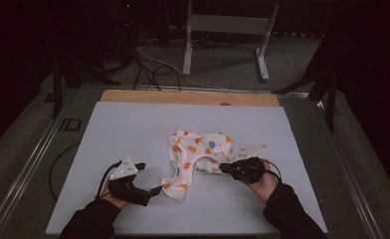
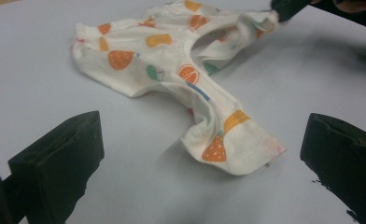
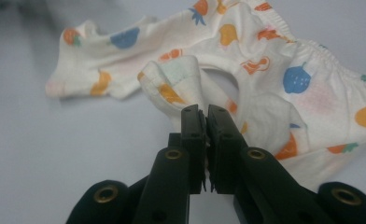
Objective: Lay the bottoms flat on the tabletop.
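A small white garment [image 1: 195, 149] printed with coloured fruit lies crumpled on the pale mat [image 1: 133, 124]. My right gripper [image 1: 223, 168] is at the garment's right edge and shut on a fold of its cloth. The right gripper view has the jaws of this gripper [image 3: 205, 112] pressed together, with the garment [image 3: 274, 56] bunched up just beyond them. My left gripper [image 1: 150, 177] stands open at the near left. In the left gripper view, one leg end of the garment [image 2: 172, 60] lies between the wide jaws of the left gripper [image 2: 202, 126], untouched. The right gripper [image 2: 288, 7] lifts the far edge.
The mat covers a wooden table whose edge [image 1: 188, 97] runs along the back. Behind it, on the floor, are a metal frame [image 1: 223, 25] and loose cables [image 1: 153, 69]. Bare mat surrounds the garment on all sides.
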A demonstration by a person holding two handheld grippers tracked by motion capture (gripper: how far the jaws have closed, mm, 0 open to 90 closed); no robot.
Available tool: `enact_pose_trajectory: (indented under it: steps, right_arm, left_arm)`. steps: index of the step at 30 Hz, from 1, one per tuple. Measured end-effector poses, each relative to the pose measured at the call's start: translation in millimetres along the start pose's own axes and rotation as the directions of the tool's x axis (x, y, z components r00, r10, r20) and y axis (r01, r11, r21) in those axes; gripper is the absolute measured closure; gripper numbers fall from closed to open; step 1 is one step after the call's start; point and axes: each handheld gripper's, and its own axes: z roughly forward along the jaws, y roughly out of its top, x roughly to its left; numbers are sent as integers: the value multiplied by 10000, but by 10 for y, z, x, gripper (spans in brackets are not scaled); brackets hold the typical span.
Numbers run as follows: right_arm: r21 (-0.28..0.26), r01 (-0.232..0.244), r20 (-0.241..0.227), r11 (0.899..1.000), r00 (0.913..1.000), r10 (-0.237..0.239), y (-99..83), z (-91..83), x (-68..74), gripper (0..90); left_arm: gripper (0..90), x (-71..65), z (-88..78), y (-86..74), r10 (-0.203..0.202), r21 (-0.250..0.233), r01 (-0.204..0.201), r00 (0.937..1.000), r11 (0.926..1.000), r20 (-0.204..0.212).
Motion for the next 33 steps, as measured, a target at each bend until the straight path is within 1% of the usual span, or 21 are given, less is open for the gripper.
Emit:
enact_pose_trajectory:
  steps: [1, 2, 4, 6, 7, 9, 11, 13, 15, 16, 17, 21, 25, 26, 27, 28, 29, 30, 31, 32, 33]
  right_arm:
    - [-105, -30, -180, 9999, 9998, 29, -26, -34, -14, 862]
    - [-161, -160, -156, 9997, 9998, 157, -53, -63, -23, 856]
    - [-154, -381, -234, 9992, 9990, 378, -98, -104, -35, 807]
    - [-213, -578, -252, 9981, 9980, 572, -124, -149, -47, 728]
    - [-305, -589, -282, 9978, 9979, 581, -117, -175, -38, 681]
    - [-594, -739, -359, 9955, 9968, 719, -74, -204, -18, 669]
    - [-789, -803, -409, 9936, 9962, 773, 5, -176, 15, 601]
    - [-876, -866, -544, 9924, 9951, 821, 96, -83, 68, 568]
    - [-617, -794, -321, 9949, 9965, 775, 191, 63, 119, 537]
    - [-595, -690, -374, 9958, 9971, 669, 228, 147, 140, 525]
    - [-448, -697, -278, 9966, 9973, 685, 259, 234, 155, 522]
    - [192, -856, -159, 9961, 9962, 859, 332, 572, 113, 507]
    - [695, -1087, -104, 9916, 9939, 1097, 355, 822, 59, 500]
    - [799, -1049, -90, 9913, 9943, 1059, 353, 855, 51, 502]
    - [969, -993, -5, 9903, 9950, 999, 347, 902, 49, 531]
    - [1084, -950, 4, 9896, 9954, 956, 340, 924, 44, 586]
    - [1244, -1007, 51, 9871, 9949, 1009, 332, 941, 50, 709]
    - [1244, -1007, 51, 9871, 9949, 1009, 332, 941, 50, 709]
    - [1325, -937, 48, 9867, 9956, 939, 324, 940, 54, 789]
    - [1557, -834, -182, 9843, 9960, 873, 307, 905, 76, 873]
    - [1555, -847, -317, 9842, 9954, 906, 296, 865, 84, 878]
  left_arm:
    - [2, 0, -4, 0, 2, 1, -2, 10000, 10000, -17]
    - [2, 1, -9, -2, -24, -34, 24, 10000, 10000, 1]
    - [2, 5, -16, -4, -19, 6, 19, 10000, 10000, 9]
    - [2, 8, -20, -10, -48, -17, 48, 10000, 10000, 10]
    - [2, 9, -20, -13, -43, -2, 43, 10000, 10000, -8]
    - [2, 13, -16, -19, -85, 2, 85, 10000, 10000, 17]
    - [2, 8, -10, -17, -55, 8, 55, 10000, 10000, -3]
    - [2, 1, -5, -15, -48, 6, 48, 10000, 10000, 15]
    - [2, -7, -5, -13, -21, -1, 21, 10000, 10000, 33]
    - [2, -7, -6, -14, -26, -15, 26, 10000, 10000, 28]
    - [3, -5, -7, -16, -34, -14, 34, 10000, 10000, 41]
    - [2, -2, -9, -31, -37, -14, 38, 10000, 10000, 70]
    - [3, -2, -8, -46, -64, 5, 64, 10000, 10000, 73]
    - [3, 0, -11, -49, -73, 9, 73, 10000, 10000, 66]
    - [3, 1, -12, -51, -85, 23, 85, 9999, 10000, 57]
    - [3, 3, -13, -52, -85, 30, 85, 9999, 10000, 56]
    - [3, 3, -15, -52, -78, 37, 78, 10000, 10000, 55]
    - [3, 3, -15, -52, -78, 37, 78, 10000, 10000, 55]
    - [3, 2, -19, -55, -83, 5, 83, 10000, 10000, 22]
    - [5, 3, -19, -57, -101, 5, 101, 9999, 9999, 29]
    - [5, 4, -21, -58, -82, 22, 82, 10000, 10000, -6]
